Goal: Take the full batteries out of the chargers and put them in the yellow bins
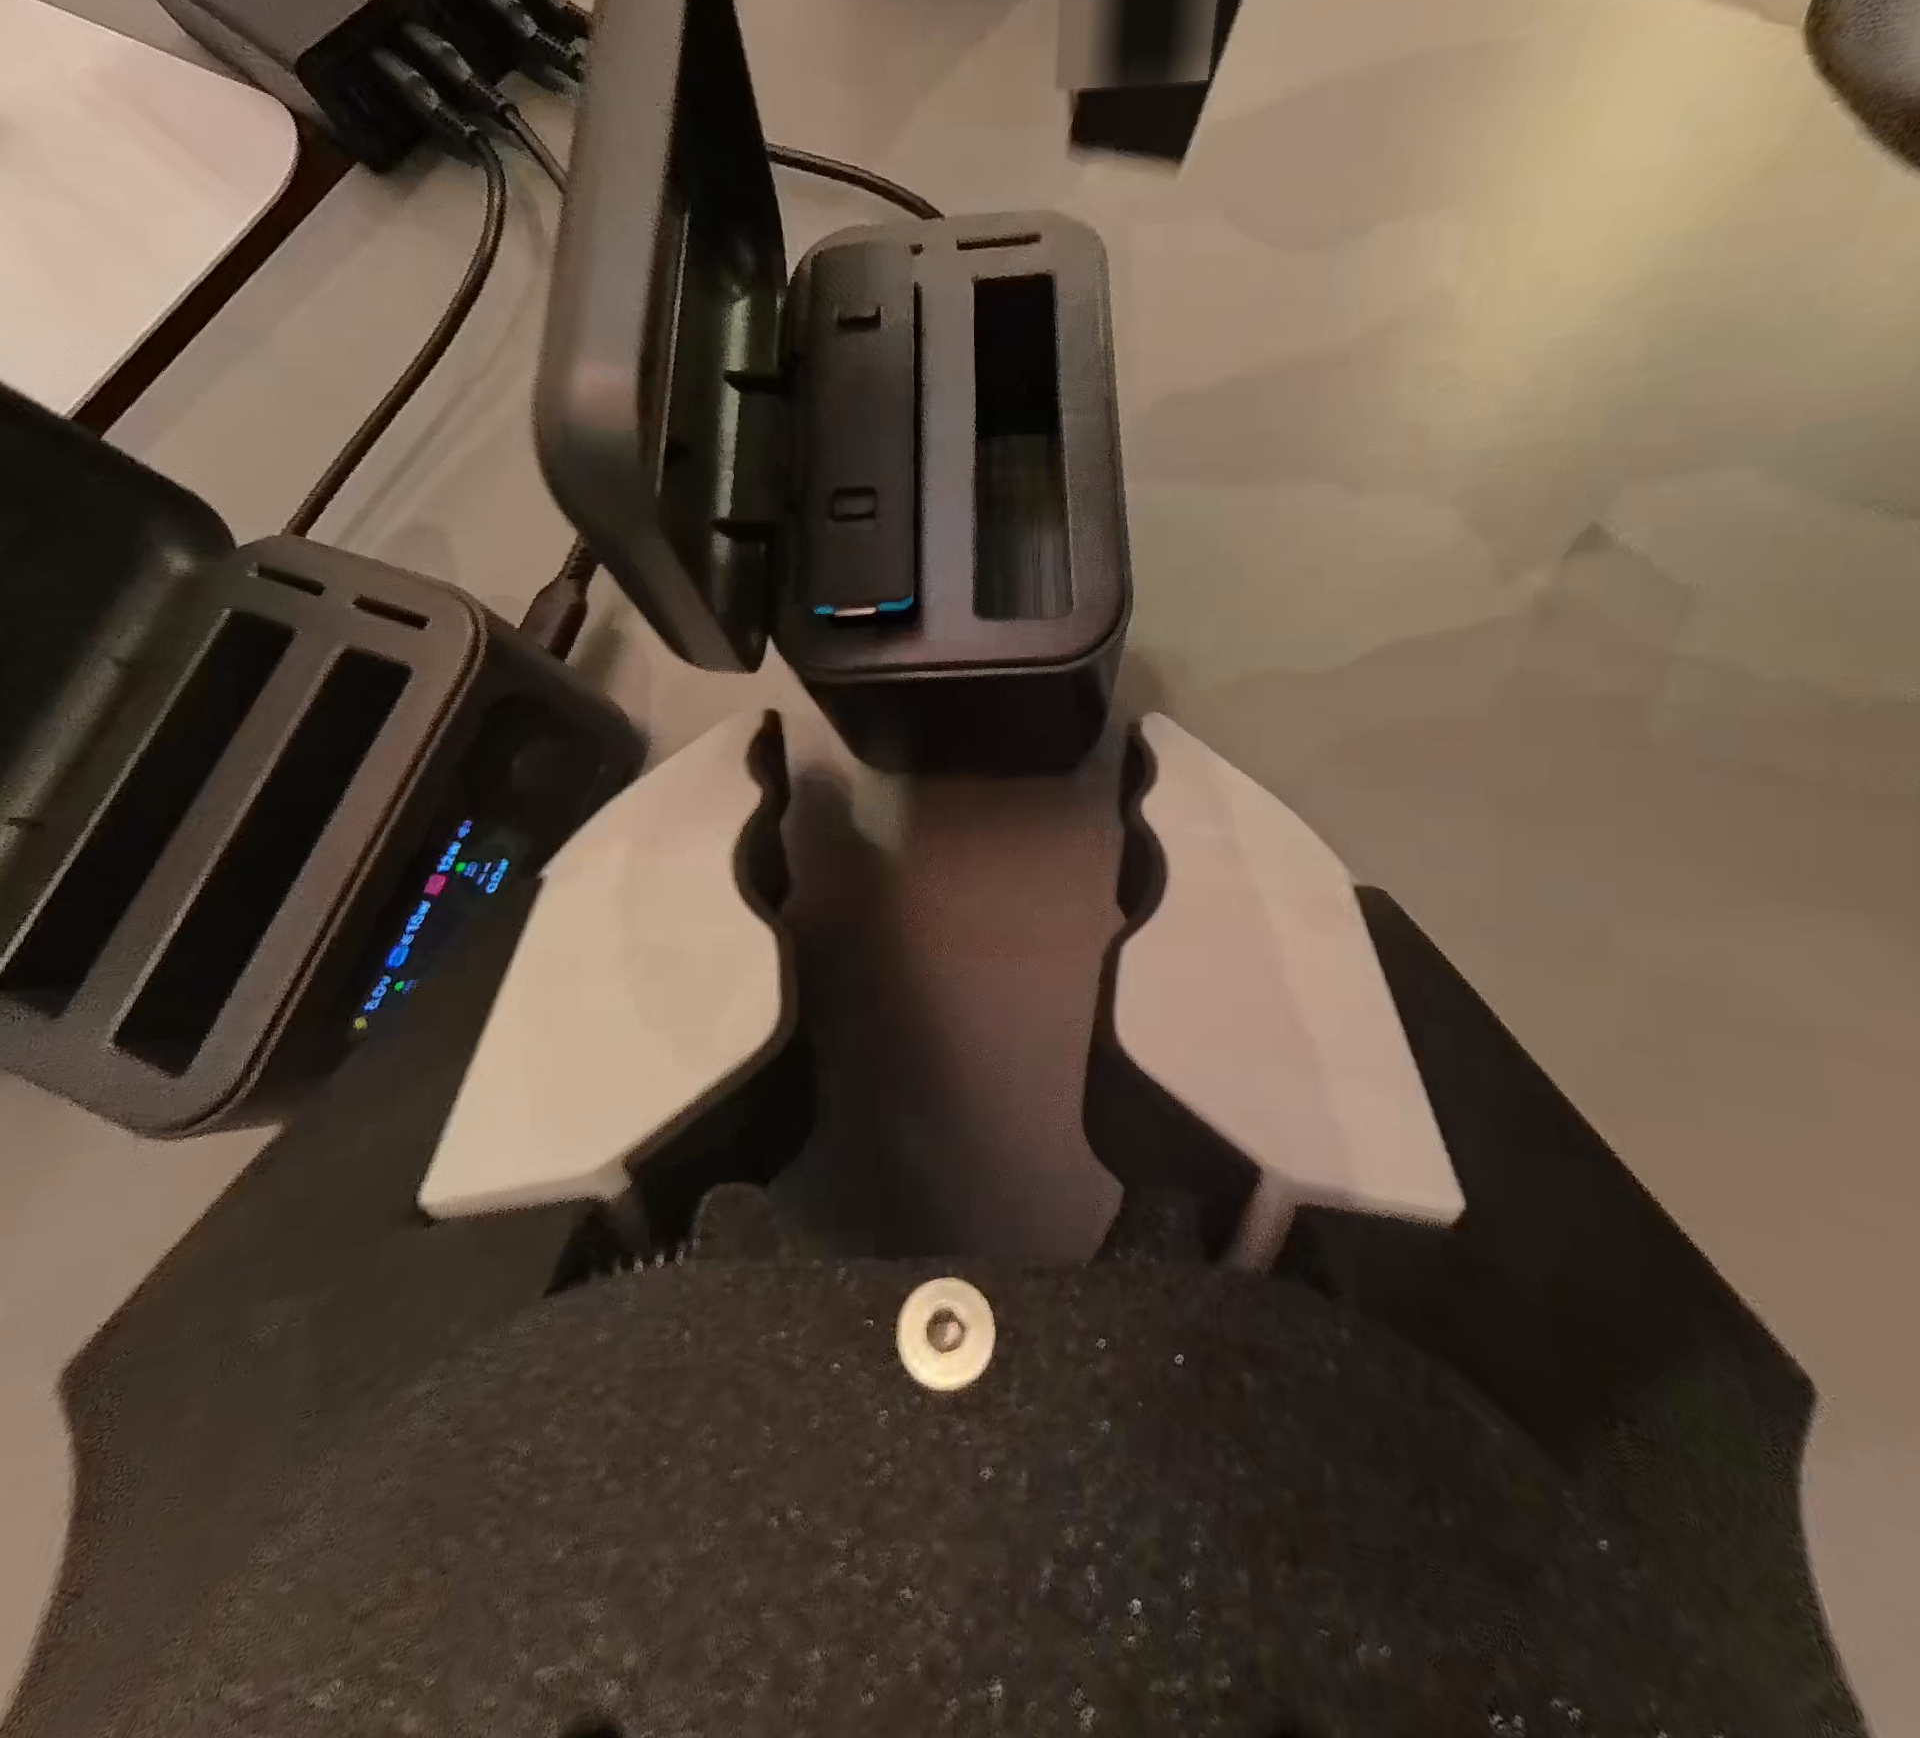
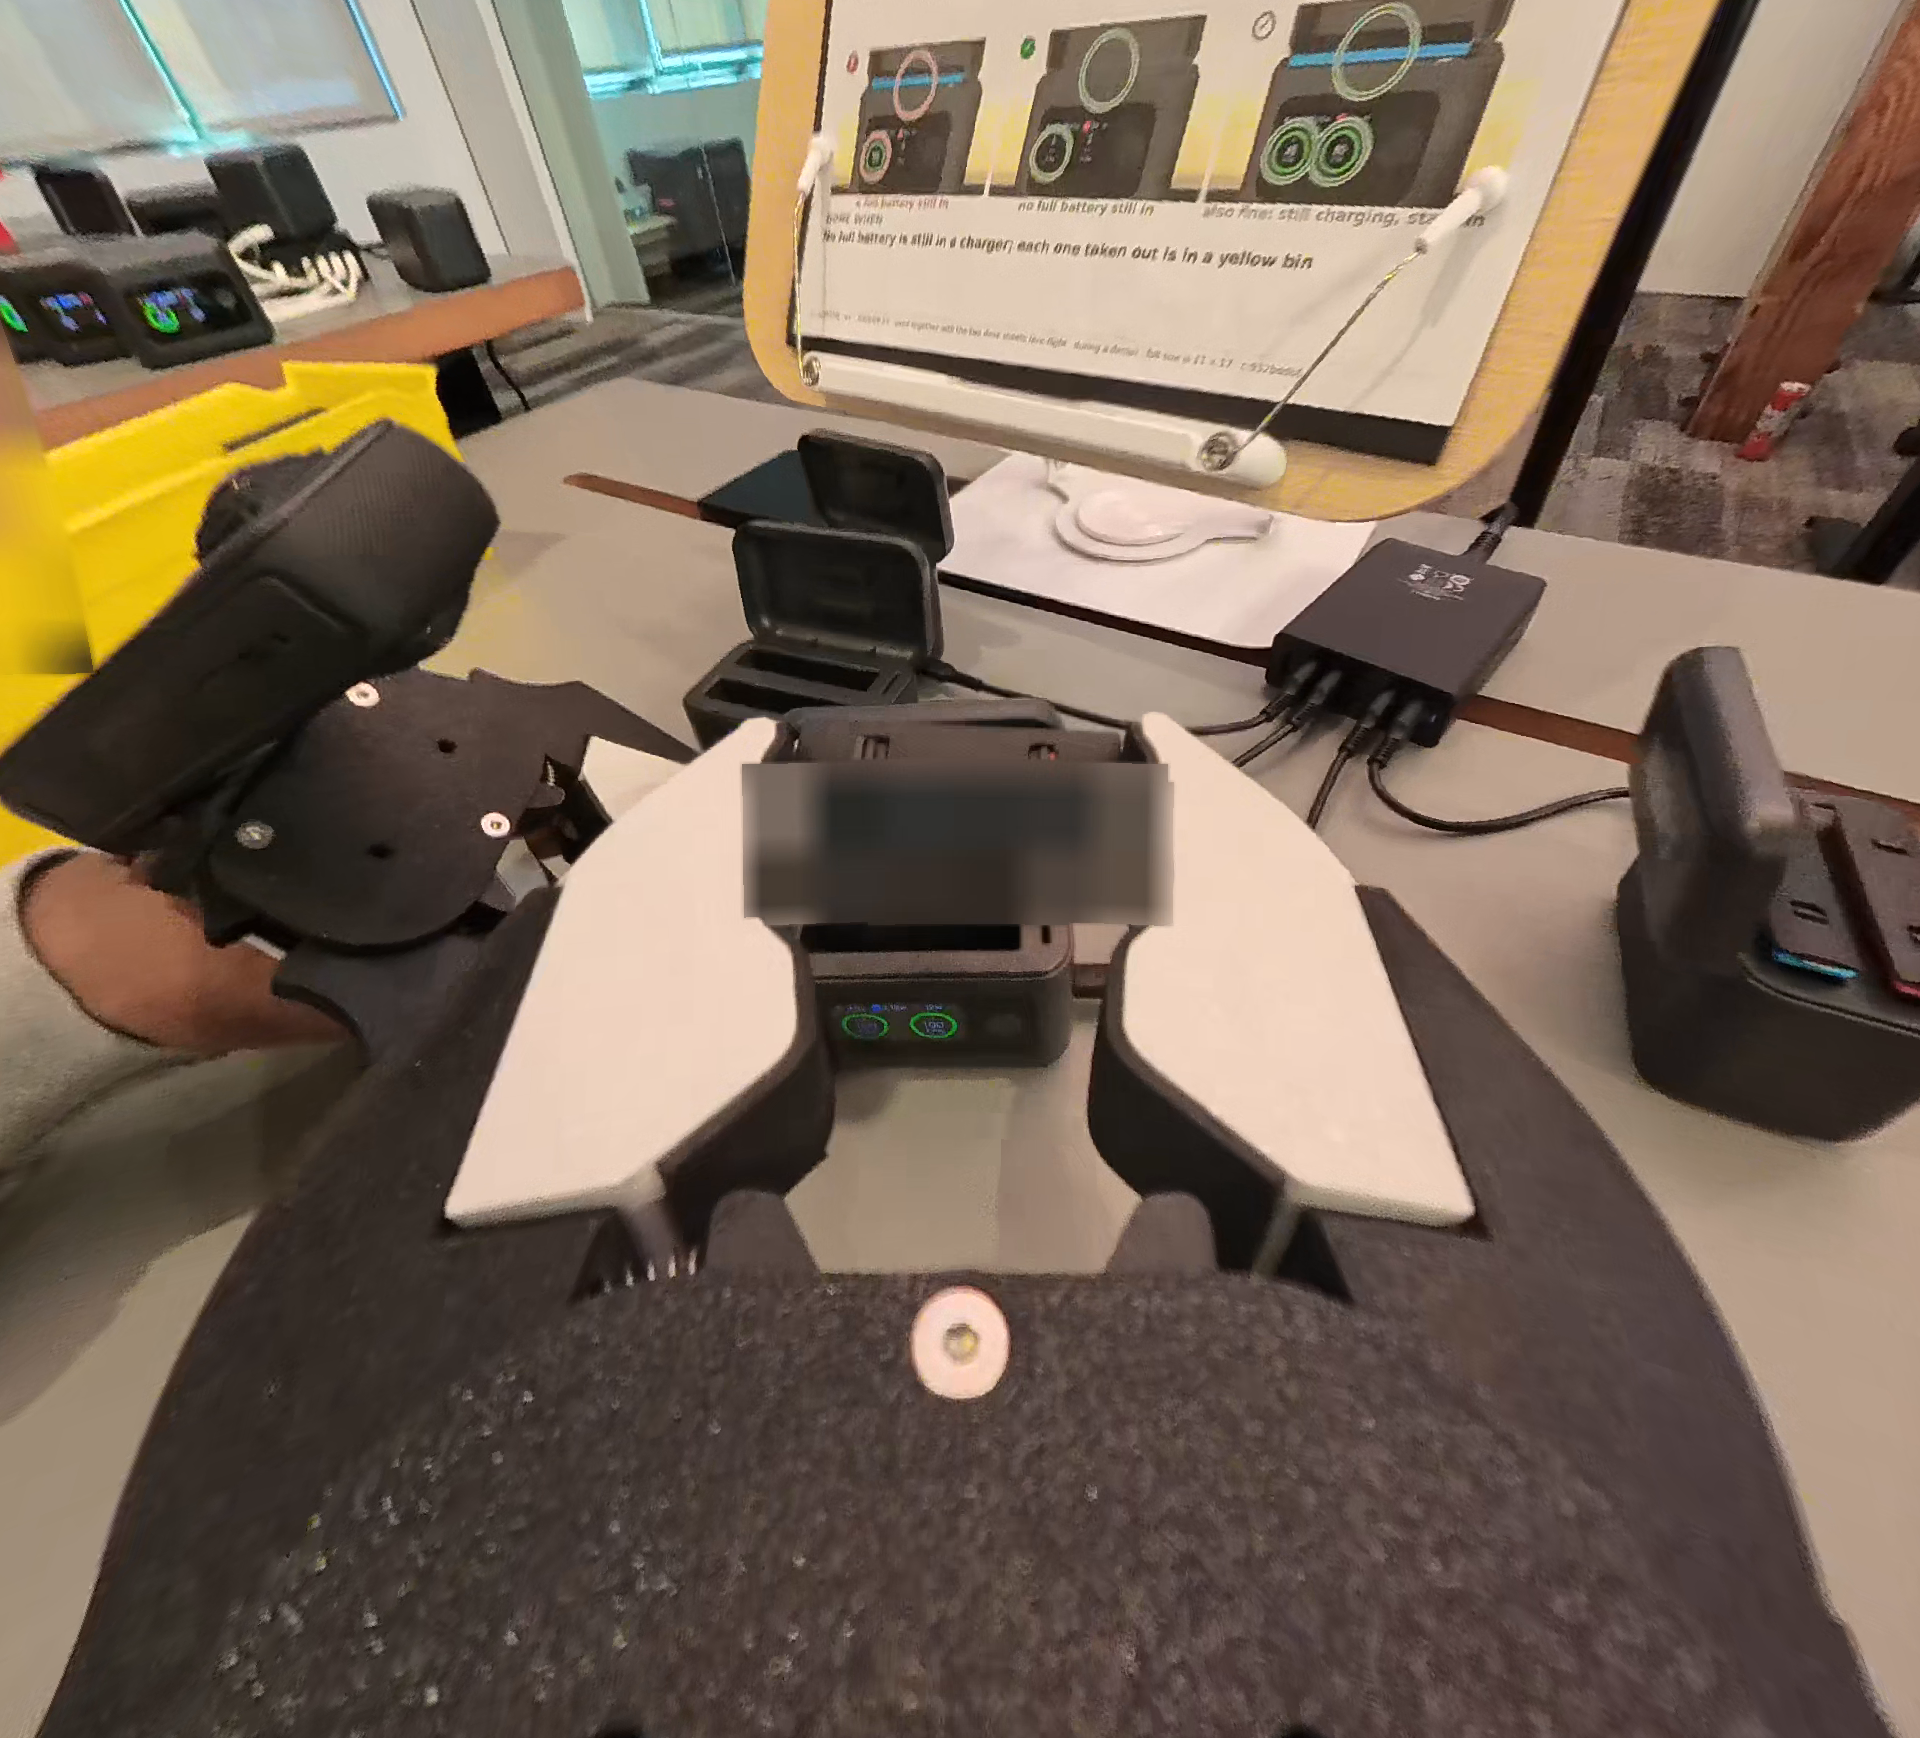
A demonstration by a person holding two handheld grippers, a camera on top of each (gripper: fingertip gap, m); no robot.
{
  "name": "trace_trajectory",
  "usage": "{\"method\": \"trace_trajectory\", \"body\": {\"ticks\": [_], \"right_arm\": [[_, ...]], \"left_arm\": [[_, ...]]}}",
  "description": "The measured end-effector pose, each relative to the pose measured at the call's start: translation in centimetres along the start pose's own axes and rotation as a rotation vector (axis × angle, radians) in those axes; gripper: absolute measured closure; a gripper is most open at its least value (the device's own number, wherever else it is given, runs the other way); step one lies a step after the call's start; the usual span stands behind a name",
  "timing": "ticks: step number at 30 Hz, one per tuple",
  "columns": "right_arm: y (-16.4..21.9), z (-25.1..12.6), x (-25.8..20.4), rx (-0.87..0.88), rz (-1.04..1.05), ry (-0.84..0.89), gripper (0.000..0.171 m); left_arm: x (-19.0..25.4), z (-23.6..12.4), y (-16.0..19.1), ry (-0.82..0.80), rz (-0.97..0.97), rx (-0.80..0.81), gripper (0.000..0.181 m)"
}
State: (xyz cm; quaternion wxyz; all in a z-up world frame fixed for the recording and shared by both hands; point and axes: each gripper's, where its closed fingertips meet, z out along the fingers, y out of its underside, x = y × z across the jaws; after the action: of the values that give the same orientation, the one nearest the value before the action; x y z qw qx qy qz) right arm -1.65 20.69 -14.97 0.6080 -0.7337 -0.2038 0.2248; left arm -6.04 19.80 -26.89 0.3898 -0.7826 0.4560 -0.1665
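A: In the left wrist view, what does the left gripper [image 1: 951, 732] do?
B: Its fingers stand wide apart and hold nothing. Just ahead is an open charger [image 1: 961, 483]; one battery [image 1: 860, 441] sits in its left slot.
A: And the right wrist view?
B: The right gripper [image 2: 958, 738] is also spread, around a charger [image 2: 940, 1002], perhaps not touching. A yellow bin [image 2: 260, 462] stands at the bench's far left.

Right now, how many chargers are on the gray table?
4 chargers: one between the hand-held gripper, two open ones behind it, one at the right edge. More may be hidden.
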Motion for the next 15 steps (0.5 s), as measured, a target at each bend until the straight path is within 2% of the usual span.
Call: {"method": "trace_trajectory", "body": {"ticks": [2,5,10,15], "right_arm": [[-0.7,-0.4,0.5,0.020,0.047,-0.009,0.112],[-1.1,-1.0,0.9,0.036,0.124,-0.033,0.112],[-1.5,-1.4,0.2,0.038,0.318,-0.154,0.112],[-1.9,-1.6,-2.2,0.050,0.639,-0.384,0.111]], "left_arm": [[-0.3,-0.6,-0.1,0.003,-0.004,0.010,0.111],[-1.1,-2.4,-0.6,-0.028,-0.008,0.046,0.109],[-0.5,-5.5,-4.7,-0.096,0.057,0.227,0.131],[2.8,-6.0,-7.5,-0.149,0.154,0.348,0.141]]}}
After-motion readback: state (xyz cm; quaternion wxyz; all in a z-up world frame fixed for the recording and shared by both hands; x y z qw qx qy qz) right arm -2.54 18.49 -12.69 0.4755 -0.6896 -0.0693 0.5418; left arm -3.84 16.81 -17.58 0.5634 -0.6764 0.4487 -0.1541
